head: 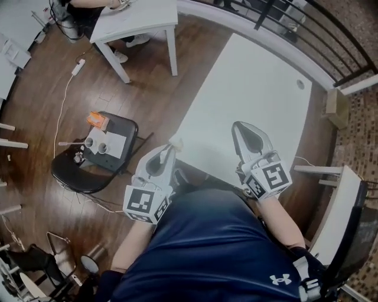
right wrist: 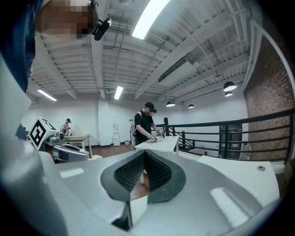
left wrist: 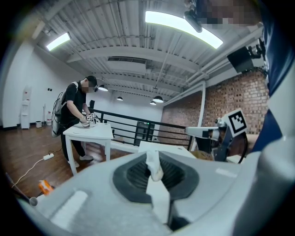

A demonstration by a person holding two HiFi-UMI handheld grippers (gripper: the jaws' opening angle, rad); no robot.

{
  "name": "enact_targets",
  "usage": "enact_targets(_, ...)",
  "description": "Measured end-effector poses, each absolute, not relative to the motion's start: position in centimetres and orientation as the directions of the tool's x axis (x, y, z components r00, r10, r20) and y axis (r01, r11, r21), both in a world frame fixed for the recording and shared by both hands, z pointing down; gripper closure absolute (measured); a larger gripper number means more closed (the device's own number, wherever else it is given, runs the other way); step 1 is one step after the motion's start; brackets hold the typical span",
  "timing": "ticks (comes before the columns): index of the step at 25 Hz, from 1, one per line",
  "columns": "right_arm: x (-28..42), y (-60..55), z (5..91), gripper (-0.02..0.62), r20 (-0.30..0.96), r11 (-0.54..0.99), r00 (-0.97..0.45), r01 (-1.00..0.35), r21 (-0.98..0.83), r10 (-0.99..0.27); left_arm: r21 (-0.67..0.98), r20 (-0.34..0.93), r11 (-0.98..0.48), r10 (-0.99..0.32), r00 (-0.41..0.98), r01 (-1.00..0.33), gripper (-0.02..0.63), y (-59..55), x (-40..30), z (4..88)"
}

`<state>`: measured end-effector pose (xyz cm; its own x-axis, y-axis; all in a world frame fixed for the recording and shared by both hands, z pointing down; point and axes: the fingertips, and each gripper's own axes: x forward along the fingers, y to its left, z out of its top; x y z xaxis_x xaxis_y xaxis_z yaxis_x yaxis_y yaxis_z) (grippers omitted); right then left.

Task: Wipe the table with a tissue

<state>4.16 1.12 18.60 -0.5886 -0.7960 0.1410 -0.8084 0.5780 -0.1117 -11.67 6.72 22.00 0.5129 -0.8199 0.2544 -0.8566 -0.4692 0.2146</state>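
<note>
The long white table runs from the wearer's lap toward the railing, and its top is bare. My left gripper hangs just off the table's near left corner, shut on a small white tissue. In the left gripper view the tissue is a crumpled strip pinched between the dark pads, sticking up past the tips. My right gripper hovers over the near end of the table, shut with nothing in it. In the right gripper view its ribbed pads meet, and the left gripper shows at the left.
A black chair with cups and an orange item stands on the wooden floor at the left. A second white table, with a person at it, is at the far left. A railing runs behind the table. A power strip and cable lie on the floor.
</note>
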Motion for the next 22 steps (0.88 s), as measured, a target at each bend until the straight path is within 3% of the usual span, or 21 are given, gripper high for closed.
enact_targets(12,4.6,1.2,16.5,0.584,0.096,0.567,-0.584,-0.808,-0.162,-0.806,0.208,0.272,-0.514,-0.787,0.554,-0.832,0.588,6.1,-9.4,22.2)
enact_targets(22,5.2,1.1,17.3,0.584,0.133,0.549,-0.562,-0.826,-0.128,-0.816,0.236,0.276,-0.528,-0.769,0.577,-0.816,0.588,5.2,-8.9,21.8)
